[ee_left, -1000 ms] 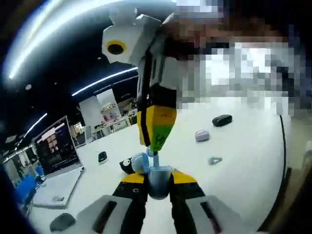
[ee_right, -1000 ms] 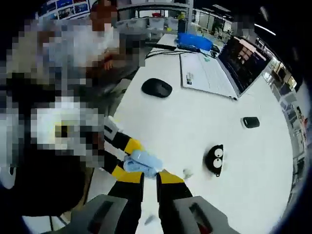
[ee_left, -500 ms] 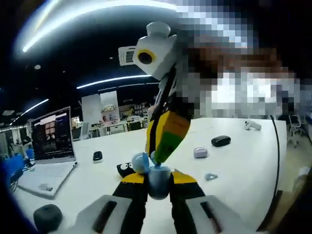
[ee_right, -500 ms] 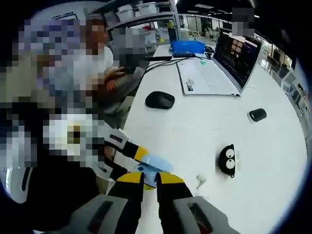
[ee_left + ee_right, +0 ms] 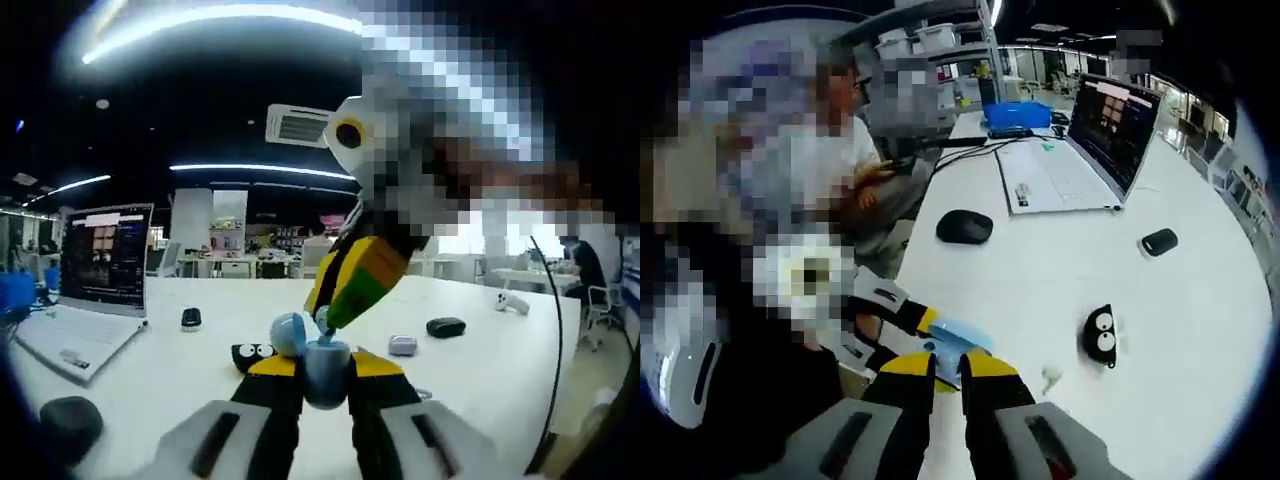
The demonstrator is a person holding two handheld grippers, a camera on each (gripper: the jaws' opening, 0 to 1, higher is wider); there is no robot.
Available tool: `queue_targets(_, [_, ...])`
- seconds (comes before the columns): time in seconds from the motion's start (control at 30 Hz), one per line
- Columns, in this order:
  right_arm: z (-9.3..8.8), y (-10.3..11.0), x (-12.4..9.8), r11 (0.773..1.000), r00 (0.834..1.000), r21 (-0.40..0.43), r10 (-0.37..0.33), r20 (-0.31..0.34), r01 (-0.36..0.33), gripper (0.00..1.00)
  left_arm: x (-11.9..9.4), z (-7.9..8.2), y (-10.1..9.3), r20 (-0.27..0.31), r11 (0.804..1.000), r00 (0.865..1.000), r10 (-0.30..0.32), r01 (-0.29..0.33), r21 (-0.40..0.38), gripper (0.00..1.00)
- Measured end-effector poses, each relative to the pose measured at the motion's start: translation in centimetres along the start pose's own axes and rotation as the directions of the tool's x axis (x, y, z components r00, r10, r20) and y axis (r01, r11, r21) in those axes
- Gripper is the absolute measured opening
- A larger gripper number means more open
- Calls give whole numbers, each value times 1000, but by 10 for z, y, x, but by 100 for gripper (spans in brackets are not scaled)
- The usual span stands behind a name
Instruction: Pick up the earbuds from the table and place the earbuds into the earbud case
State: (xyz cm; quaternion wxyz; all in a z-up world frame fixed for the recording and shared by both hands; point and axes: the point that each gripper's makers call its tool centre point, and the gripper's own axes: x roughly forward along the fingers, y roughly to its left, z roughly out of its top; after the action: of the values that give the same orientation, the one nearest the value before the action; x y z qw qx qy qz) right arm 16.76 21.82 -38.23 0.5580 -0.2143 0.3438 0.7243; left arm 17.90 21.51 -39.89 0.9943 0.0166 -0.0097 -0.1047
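Left tongs (image 5: 326,372) clenched the small, slick, light blue earbud case (image 5: 322,366); right tongs (image 5: 948,362) pinched a tiny earbud (image 5: 322,322) over it, needing gentle grip.

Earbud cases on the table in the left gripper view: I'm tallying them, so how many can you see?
2: a lilac case just right of the grippers and a black case farther right. Others may be hidden behind the grippers.
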Motion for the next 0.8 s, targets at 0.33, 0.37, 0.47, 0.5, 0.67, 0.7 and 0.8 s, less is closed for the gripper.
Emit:
queue_targets(0.33, [17,-4,-23,981,961,183,14,276,-67,3,-2,17,-4,28,982,998,47,-51,184,19])
queue_targets(0.37, [21,-2,-24,983,953,164,32,300,-85,1,-1,14,-5,16,984,999,43,-45,173,19])
queue_targets(0.47, [11,-8,-21,985,966,165,10,257,-54,1,-2,19,-5,38,986,998,41,-46,161,19])
queue_targets(0.5, [8,-10,-20,985,970,165,3,243,-44,1,-2,20,-5,46,987,998,40,-47,157,19])
queue_targets(0.67, [3,-15,-15,993,977,113,-41,209,18,1,5,9,1,18,999,1000,0,-1,33,19])
queue_targets(0.7, [3,-16,-16,993,976,118,-43,214,17,1,6,7,3,21,1000,1000,-8,7,12,19])
queue_targets(0.8, [1,-20,-16,991,973,132,-49,225,19,1,10,4,5,50,1000,998,-26,27,-16,19])
